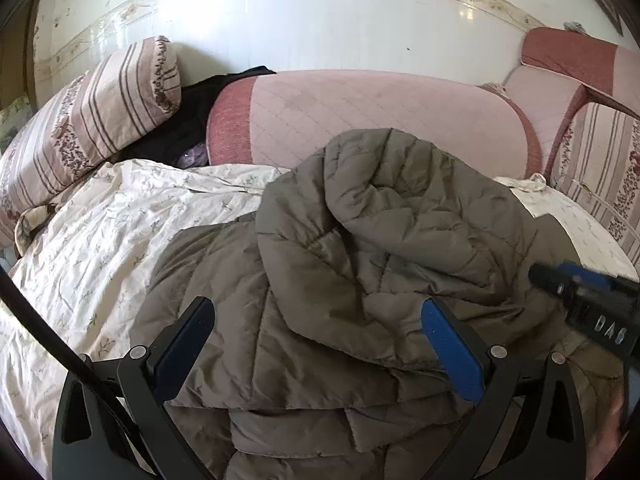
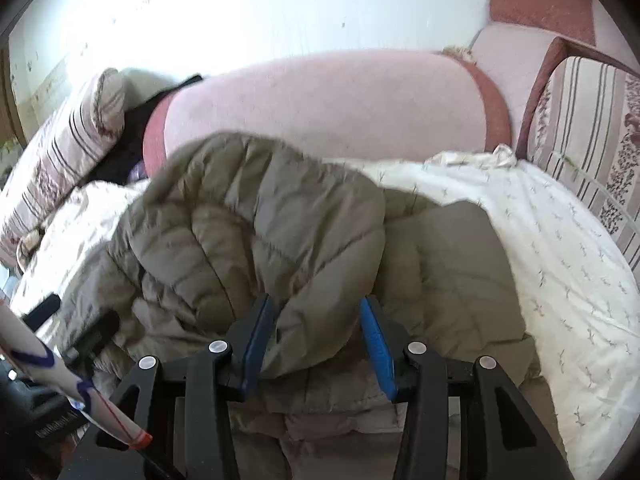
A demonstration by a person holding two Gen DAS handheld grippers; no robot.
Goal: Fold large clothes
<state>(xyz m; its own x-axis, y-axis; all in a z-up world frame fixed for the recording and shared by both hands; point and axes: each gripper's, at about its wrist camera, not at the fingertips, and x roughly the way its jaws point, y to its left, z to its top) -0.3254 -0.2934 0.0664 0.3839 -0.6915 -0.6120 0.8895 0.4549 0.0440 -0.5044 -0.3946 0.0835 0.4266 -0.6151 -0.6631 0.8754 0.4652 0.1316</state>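
An olive-grey quilted puffer jacket [image 1: 360,240] lies bunched on a bed with a cream floral sheet [image 1: 92,248]; it also shows in the right wrist view [image 2: 256,224]. My left gripper [image 1: 316,328] is open wide just above the jacket's lower part, holding nothing. My right gripper [image 2: 316,320] has its blue-padded jaws partly closed around a thick fold of the jacket. The right gripper also shows at the right edge of the left wrist view [image 1: 560,284], reaching onto the jacket.
A pink quilted cushion [image 1: 372,116] lies along the wall behind the jacket. A striped floral pillow [image 1: 92,120] and a dark garment [image 1: 192,116] sit at the back left. A striped chair with a wooden arm [image 1: 592,152] stands at the right. The cream sheet [image 2: 560,264] extends to the right.
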